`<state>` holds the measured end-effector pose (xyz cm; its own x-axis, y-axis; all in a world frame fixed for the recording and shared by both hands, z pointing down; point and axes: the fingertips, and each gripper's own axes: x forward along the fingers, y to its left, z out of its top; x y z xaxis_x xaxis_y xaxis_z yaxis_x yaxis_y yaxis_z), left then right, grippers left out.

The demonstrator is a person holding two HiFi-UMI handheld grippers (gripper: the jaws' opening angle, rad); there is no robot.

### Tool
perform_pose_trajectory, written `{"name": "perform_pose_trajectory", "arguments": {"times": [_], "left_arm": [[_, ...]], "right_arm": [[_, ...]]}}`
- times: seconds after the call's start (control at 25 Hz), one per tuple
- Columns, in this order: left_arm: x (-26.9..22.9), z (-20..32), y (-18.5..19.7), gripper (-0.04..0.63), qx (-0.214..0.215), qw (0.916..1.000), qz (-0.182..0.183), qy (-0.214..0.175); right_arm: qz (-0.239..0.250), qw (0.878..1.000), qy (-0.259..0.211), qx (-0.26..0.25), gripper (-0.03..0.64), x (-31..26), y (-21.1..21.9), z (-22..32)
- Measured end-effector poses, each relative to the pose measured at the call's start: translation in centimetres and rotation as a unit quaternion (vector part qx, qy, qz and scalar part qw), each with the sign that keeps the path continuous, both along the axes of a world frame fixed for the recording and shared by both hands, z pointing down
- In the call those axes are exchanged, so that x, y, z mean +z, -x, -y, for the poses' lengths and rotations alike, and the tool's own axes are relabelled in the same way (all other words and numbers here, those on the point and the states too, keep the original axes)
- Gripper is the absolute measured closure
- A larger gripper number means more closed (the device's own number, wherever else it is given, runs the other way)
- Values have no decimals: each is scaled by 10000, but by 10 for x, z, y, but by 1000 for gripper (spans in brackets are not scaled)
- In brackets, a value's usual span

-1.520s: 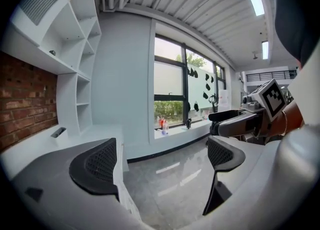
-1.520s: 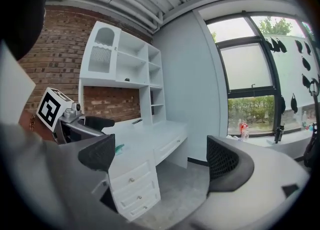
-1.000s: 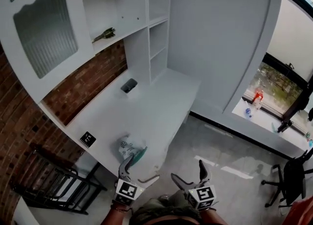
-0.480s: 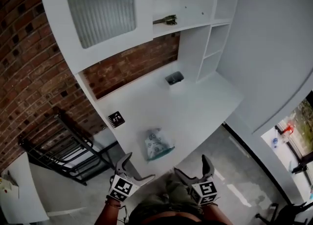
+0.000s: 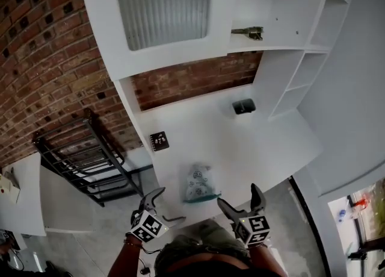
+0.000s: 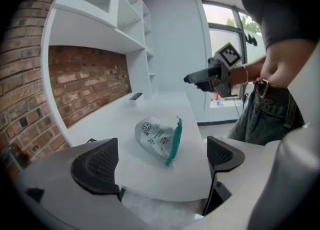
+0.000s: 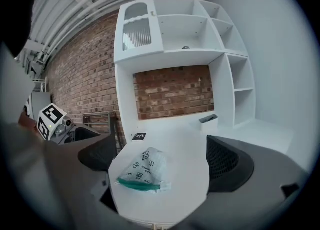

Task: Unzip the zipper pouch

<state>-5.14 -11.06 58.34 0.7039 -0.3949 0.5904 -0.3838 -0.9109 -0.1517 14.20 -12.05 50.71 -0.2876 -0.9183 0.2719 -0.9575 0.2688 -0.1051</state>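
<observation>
On the desk [image 5: 198, 131] lies the zipper pouch [image 5: 198, 183]; left gripper [image 5: 171, 205] and right gripper [image 5: 237, 194] hover near, fingers wide

right gripper [image 7: 162, 158], jaws wide apart, nothing gripped; beyond them zipper pouch [image 7: 144, 168], teal zip edge nearest, lying on white desk [image 7: 192, 146] near front edge.

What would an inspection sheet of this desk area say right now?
Surface: white desk, bare around the pouch.
Job's things: zipper pouch lying near the front edge, green zipper towards the person, untouched.
Clutter: marker card; small box at the back.
Grippers: left gripper and right gripper, fingers apart, empty, short of the pouch.
Cables: nothing seen.
Surroundings: brick wall, white shelves, black rack.
</observation>
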Motion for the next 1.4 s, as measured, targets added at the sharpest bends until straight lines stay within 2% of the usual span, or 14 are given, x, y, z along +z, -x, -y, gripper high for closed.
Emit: {"name": "perform_pose_trajectory", "arguments": {"times": [0.12,0.2,0.32,0.48,0.56,0.64,0.72,0.92,1.0,1.08,1.2,1.32,1.4], "left_arm": [[12,12,-2,49,428,9963,690,-275],[19,20,-3,65,895,9878,1185,-474],[34,29,-6,129,1773,9631,1892,-717],[57,37,-16,203,2720,9290,2411,-697],[69,39,-22,245,3158,9102,2594,-673],[83,39,-27,286,3616,8860,2819,-691],[98,38,-30,309,4019,8602,3053,-725],[119,37,-34,325,4787,8005,3512,-814],[127,39,-32,325,4993,7819,3645,-803],[132,39,-31,327,5124,7702,3717,-780],[138,38,-37,339,5233,7636,3715,-712],[142,36,-41,342,5370,7531,3761,-550],[142,37,-39,345,5363,7527,3801,-367]], "right_arm": [[-27,9998,-16,-194,52,-2,-8,16],[-48,9995,-23,-314,52,-4,-11,26],[-49,9991,-29,-421,52,-4,-15,34],[-68,9992,26,-397,52,-1,-26,35],[134,9995,81,-276,52,1,-37,35],[369,9992,123,-116,52,2,-49,35],[386,9991,159,-15,52,4,-58,33],[311,9992,216,107,52,6,-70,28],[308,9991,237,141,52,7,-73,28],[285,9991,255,158,52,9,-75,25],[287,9989,283,250,52,11,-82,22],[288,9986,299,342,52,13,-90,20],[291,9984,299,375,52,13,-94,19]]}}
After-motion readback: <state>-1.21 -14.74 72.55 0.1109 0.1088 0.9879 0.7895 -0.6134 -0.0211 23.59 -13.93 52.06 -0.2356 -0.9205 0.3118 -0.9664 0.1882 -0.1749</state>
